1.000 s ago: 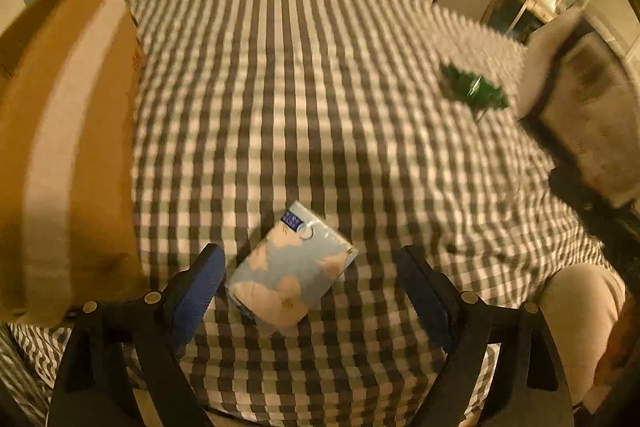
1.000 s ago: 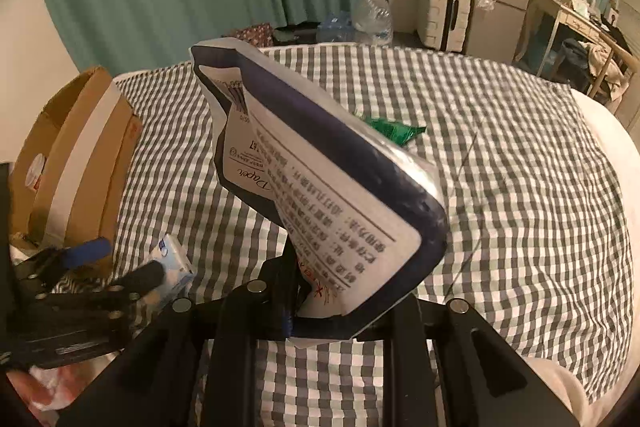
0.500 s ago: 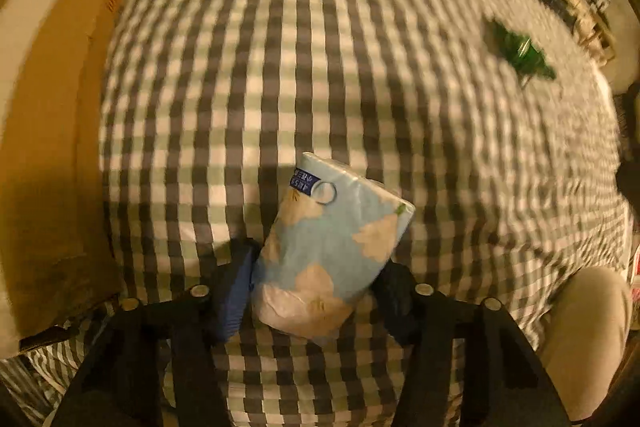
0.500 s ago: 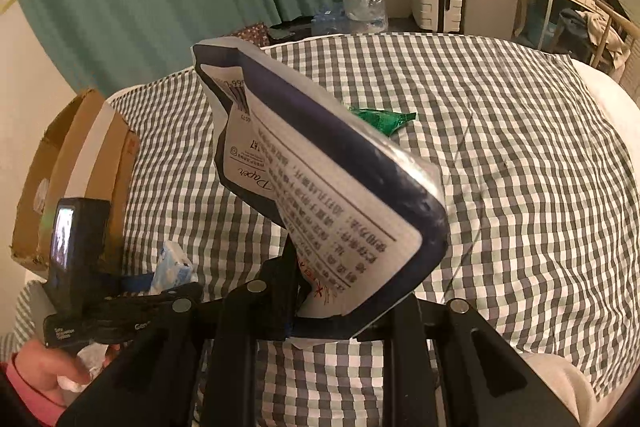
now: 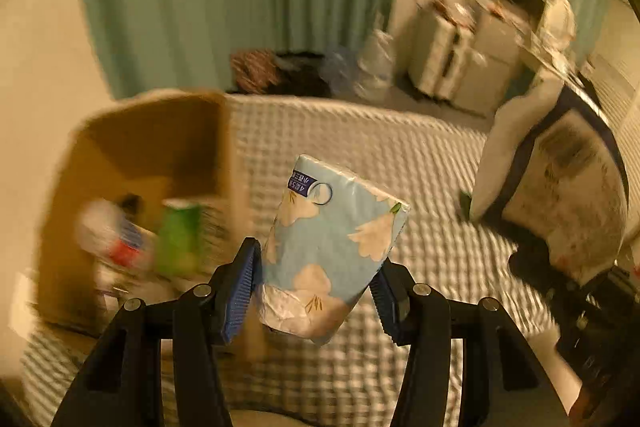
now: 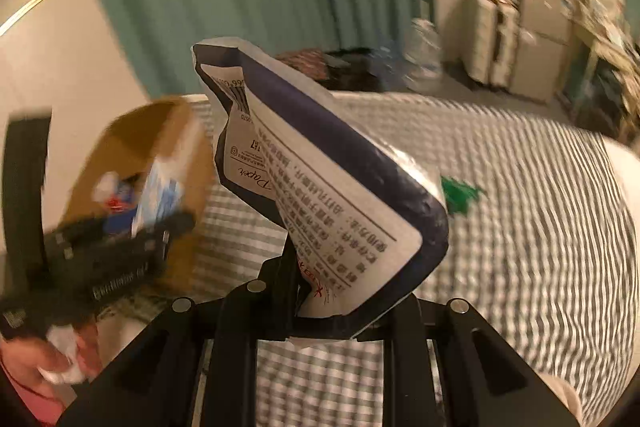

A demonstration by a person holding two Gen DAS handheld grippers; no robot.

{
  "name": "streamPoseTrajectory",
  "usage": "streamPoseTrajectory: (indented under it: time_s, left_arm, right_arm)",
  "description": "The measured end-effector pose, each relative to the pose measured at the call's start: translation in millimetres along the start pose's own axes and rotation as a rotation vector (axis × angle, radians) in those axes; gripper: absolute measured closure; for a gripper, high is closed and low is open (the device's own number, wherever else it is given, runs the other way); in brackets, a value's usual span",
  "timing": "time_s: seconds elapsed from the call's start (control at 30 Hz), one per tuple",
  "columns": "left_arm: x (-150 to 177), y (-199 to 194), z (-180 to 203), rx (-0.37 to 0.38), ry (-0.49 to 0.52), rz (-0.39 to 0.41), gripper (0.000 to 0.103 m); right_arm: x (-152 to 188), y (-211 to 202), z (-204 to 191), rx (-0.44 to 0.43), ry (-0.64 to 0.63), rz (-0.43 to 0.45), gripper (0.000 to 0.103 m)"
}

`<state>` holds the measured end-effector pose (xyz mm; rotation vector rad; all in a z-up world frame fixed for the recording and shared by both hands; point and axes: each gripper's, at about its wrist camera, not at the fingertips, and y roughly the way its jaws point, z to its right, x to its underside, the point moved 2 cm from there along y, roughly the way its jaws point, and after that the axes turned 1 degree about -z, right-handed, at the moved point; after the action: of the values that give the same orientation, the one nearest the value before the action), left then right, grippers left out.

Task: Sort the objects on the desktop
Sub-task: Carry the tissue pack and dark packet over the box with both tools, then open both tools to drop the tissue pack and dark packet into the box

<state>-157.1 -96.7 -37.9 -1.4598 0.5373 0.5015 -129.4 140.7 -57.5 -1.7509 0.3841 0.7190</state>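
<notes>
- The left gripper was clamped on a blue floral tissue pack, held in the air beside the open cardboard box.
- The right gripper pinched a navy-and-white paper packet above the checked cloth.

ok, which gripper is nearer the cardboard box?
Left. The left gripper, holding the tissue pack, is right at the cardboard box; the right gripper is further off over the bed.

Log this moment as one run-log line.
left gripper: shut on tissue pack | right gripper: shut on paper packet | cardboard box: open, holding items
</notes>
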Motion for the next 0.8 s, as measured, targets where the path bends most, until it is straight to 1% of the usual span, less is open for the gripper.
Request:
streamPoseTrajectory:
  time_s: [0.07, 0.17, 0.2, 0.23, 0.27, 0.3, 0.4, 0.43, 0.47, 0.5, 0.53, 0.57, 0.6, 0.67, 0.7, 0.73, 0.8]
  left_arm:
    - [-8.5, -13.2, -32.1, -0.042, -0.028, 0.022, 0.049]
    - [-9.9, -23.2, -77.8, -0.104, -0.069, 0.028, 0.049]
    - [-8.2, -21.9, -92.6, -0.129, -0.081, 0.02, 0.049]
    - [-4.6, -17.5, -107.1, -0.159, -0.096, 0.002, 0.049]
    - [-2.1, -13.4, -114.7, -0.181, -0.111, -0.013, 0.049]
    - [1.2, -11.0, -126.5, -0.197, -0.135, -0.019, 0.049]
    - [9.5, -0.6, -148.9, -0.201, -0.179, -0.046, 0.045]
    - [12.5, 3.9, -151.1, -0.209, -0.181, -0.051, 0.039]
    - [14.8, 6.4, -154.2, -0.222, -0.18, -0.056, 0.03]
    - [16.6, 10.4, -157.5, -0.253, -0.186, -0.068, 0.019]
    - [19.1, 12.9, -160.9, -0.283, -0.191, -0.078, 0.004]
    - [21.9, 13.6, -162.1, -0.298, -0.197, -0.072, 0.003]
    - [23.6, 14.8, -162.6, -0.297, -0.201, -0.066, 0.003]
    - [25.6, 19.1, -159.4, -0.276, -0.212, -0.072, 0.003]
    - [26.8, 20.4, -157.2, -0.269, -0.215, -0.075, 0.003]
    - [27.4, 20.9, -153.6, -0.272, -0.217, -0.078, 0.003]
    - [23.2, 21.9, -146.2, -0.277, -0.213, -0.081, 0.003]
  right_arm:
    - [-16.1, 2.0, -37.8, -0.048, -0.058, 0.012, 0.084]
    - [-31.8, 16.2, -90.4, -0.125, -0.121, -0.003, 0.083]
    - [-34.1, 19.9, -103.0, -0.139, -0.14, -0.004, 0.083]
    - [-39.5, 27.5, -125.0, -0.153, -0.173, -0.011, 0.082]
    - [-41.1, 30.9, -135.3, -0.162, -0.189, -0.012, 0.081]
    - [-43.8, 37.2, -150.0, -0.178, -0.205, -0.014, 0.08]
    - [-50.1, 61.2, -181.5, -0.237, -0.224, -0.052, 0.08]
    - [-52.0, 71.2, -188.5, -0.249, -0.213, -0.067, 0.076]
    - [-53.0, 77.2, -191.4, -0.252, -0.206, -0.074, 0.07]
    - [-54.0, 83.2, -193.0, -0.24, -0.192, -0.079, 0.047]
    - [-56.6, 87.1, -192.5, -0.197, -0.184, -0.068, 0.031]
    - [-58.6, 87.9, -190.6, -0.169, -0.185, -0.043, 0.022]
    - [-58.6, 86.9, -188.5, -0.165, -0.185, -0.018, 0.013]
    - [-57.9, 82.0, -180.1, -0.184, -0.157, 0.052, 0.012]
    - [-58.6, 80.8, -175.5, -0.198, -0.138, 0.067, 0.012]
    - [-58.5, 79.8, -169.6, -0.217, -0.109, 0.076, 0.012]
    - [-57.8, 78.6, -158.6, -0.242, -0.07, 0.061, 0.012]
